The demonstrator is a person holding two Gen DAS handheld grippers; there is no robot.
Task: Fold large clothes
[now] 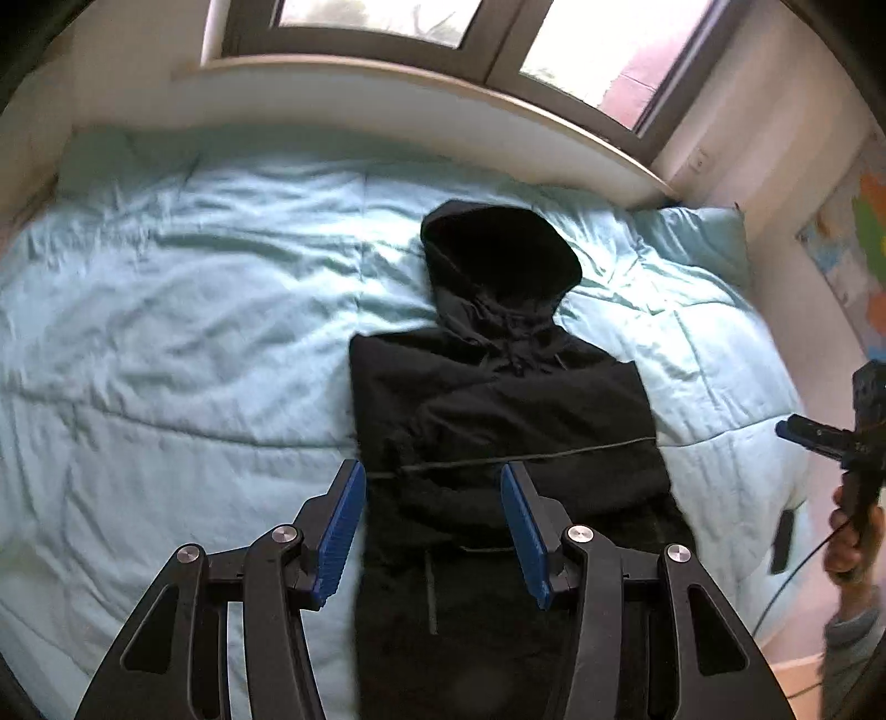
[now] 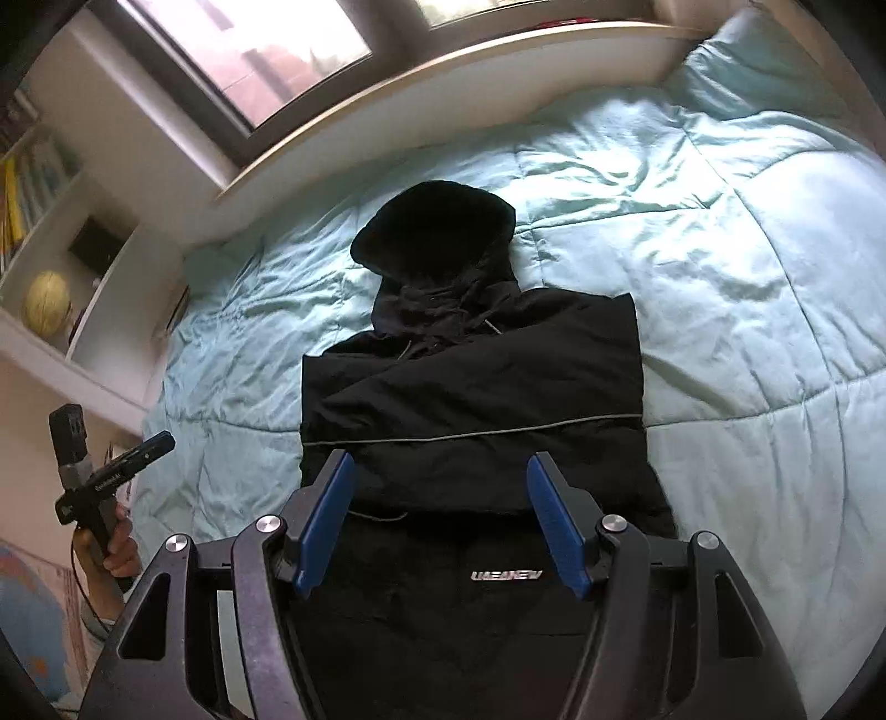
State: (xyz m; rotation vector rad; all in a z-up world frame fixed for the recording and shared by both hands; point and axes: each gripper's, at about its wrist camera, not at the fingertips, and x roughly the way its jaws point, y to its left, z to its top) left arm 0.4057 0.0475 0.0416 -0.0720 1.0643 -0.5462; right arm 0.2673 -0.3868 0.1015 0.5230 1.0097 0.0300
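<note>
Closest to me are the two claws, both held above the bed and tipped steeply down at the garment. The left gripper (image 1: 432,520) stands about half open with nothing between its blue pads; the black cloth seen through the gap lies below it, untouched. The right gripper (image 2: 440,520) is parted somewhat wider and just as empty.

Past them the black hooded jacket (image 2: 470,399) lies flat on the pale blue quilt (image 1: 166,332), sleeves and sides already turned in, so the body makes a narrow upright panel. By my reckoning the side folds are finished and the lengthwise fold is next. That calls for both claws to drop to the hem at six o'clock, pinch a corner each, and carry it toward the hood (image 1: 498,249) at twelve o'clock.

Beyond the hood runs the white sill (image 1: 387,105) under the window (image 1: 376,16).
</note>
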